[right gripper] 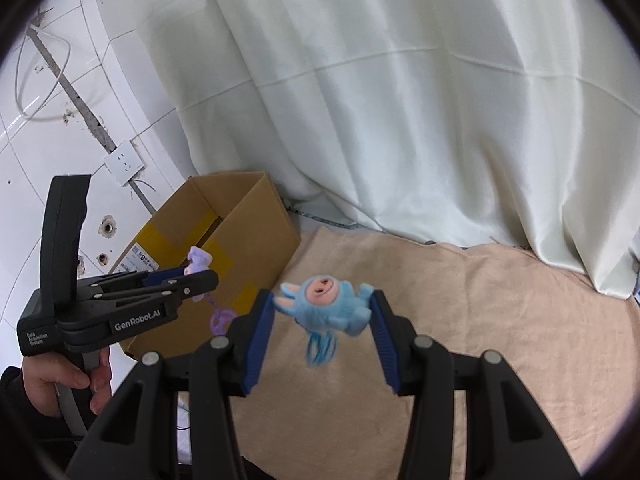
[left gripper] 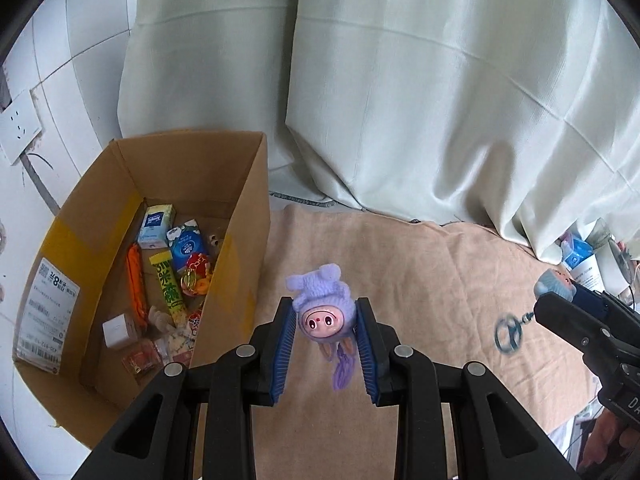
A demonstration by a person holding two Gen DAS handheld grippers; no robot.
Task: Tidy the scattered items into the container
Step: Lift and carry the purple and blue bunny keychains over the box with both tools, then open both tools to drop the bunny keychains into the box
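Clamping purple plush bunny keychain (left gripper: 325, 309), left gripper (left gripper: 326, 338) nears brown cardboard box (left gripper: 236, 216) at 10 o'clock; right gripper (right gripper: 322, 320) pinches blue plush bunny keychain (right gripper: 326, 305), ready for drop.

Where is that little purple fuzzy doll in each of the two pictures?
Left wrist view: the purple doll sits at centre, between the left gripper's blue fingers.
Right wrist view: the purple doll appears at left, small, poking from the left gripper.
Shared landmark: the cardboard box just beside the doll.
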